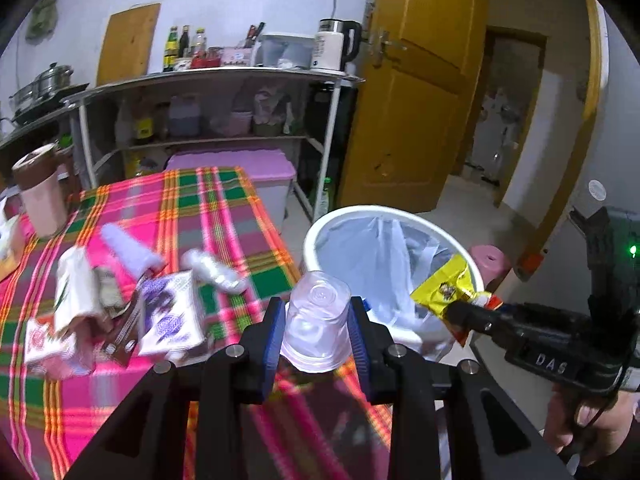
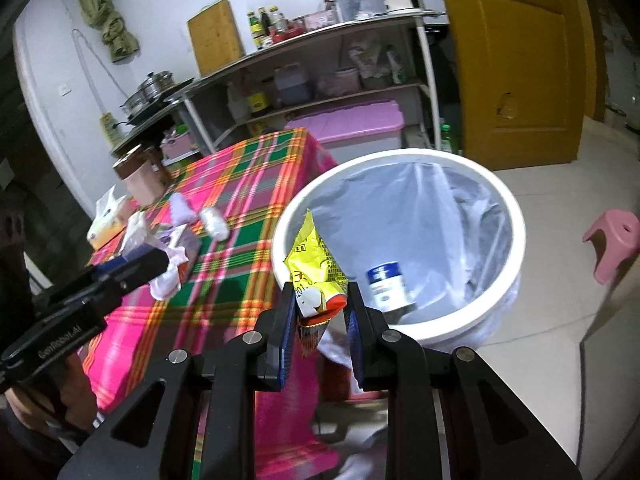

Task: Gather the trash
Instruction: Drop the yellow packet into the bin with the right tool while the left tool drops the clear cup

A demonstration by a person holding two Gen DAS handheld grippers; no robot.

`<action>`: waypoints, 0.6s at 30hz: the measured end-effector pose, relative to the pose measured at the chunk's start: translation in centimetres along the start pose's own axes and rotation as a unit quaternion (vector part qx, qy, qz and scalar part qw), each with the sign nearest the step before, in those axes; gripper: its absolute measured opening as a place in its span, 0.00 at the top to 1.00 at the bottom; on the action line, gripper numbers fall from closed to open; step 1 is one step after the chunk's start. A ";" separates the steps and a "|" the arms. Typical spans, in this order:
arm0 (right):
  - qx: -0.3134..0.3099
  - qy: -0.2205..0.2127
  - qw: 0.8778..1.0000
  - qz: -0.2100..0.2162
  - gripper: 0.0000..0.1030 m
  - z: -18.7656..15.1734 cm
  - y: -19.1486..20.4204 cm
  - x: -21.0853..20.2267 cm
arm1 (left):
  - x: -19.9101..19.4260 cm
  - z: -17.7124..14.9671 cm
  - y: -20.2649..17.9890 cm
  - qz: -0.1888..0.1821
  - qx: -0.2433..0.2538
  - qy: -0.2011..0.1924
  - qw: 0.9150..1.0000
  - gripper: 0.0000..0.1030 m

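Observation:
My left gripper (image 1: 318,307) is shut on a clear plastic cup (image 1: 316,316), held upside down at the table's right edge, just short of the white trash bin (image 1: 320,226). My right gripper (image 2: 319,290) is shut on a yellow snack wrapper (image 2: 314,258), held over the near rim of the bin (image 2: 516,216). A white and blue bottle (image 2: 386,286) lies inside the bin's plastic liner. Cartons (image 1: 170,314), a crumpled plastic bottle (image 1: 214,270) and other wrappers lie on the plaid tablecloth (image 1: 224,216). In the left wrist view the right gripper (image 1: 452,308) shows with the wrapper (image 1: 446,288).
A brown-lidded pink cup (image 1: 40,192) and a tissue box (image 2: 106,226) stand at the table's far side. Behind are a metal shelf (image 1: 216,80) with bottles and a kettle, a purple-lidded storage box (image 2: 348,124), a yellow door (image 2: 516,60) and a pink stool (image 2: 614,244).

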State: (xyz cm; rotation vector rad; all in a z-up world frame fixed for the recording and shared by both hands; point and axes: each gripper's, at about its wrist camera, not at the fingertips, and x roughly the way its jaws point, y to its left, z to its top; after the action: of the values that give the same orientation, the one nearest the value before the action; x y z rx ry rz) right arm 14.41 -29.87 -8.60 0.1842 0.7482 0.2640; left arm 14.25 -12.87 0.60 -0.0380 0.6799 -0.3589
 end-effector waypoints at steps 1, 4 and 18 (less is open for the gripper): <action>0.002 -0.001 1.000 -0.004 0.77 0.2 -0.5 0.0 | 0.3 0.3 -0.3 -0.004 0.002 -0.001 1.000 0.68; 0.006 -0.002 1.000 -0.012 0.77 0.5 -1.5 0.1 | 1.6 1.2 -1.3 -0.013 0.011 0.000 1.000 0.69; 0.018 0.013 0.999 -0.045 0.76 1.7 -5.0 1.9 | 8.2 3.4 -4.4 -0.046 0.035 0.029 0.998 0.68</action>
State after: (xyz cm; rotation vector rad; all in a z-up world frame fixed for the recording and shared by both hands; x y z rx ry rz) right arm 17.77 -34.15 -9.88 0.1819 0.7855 0.1683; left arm 20.91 -20.03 -1.11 0.0069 0.7239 -0.4739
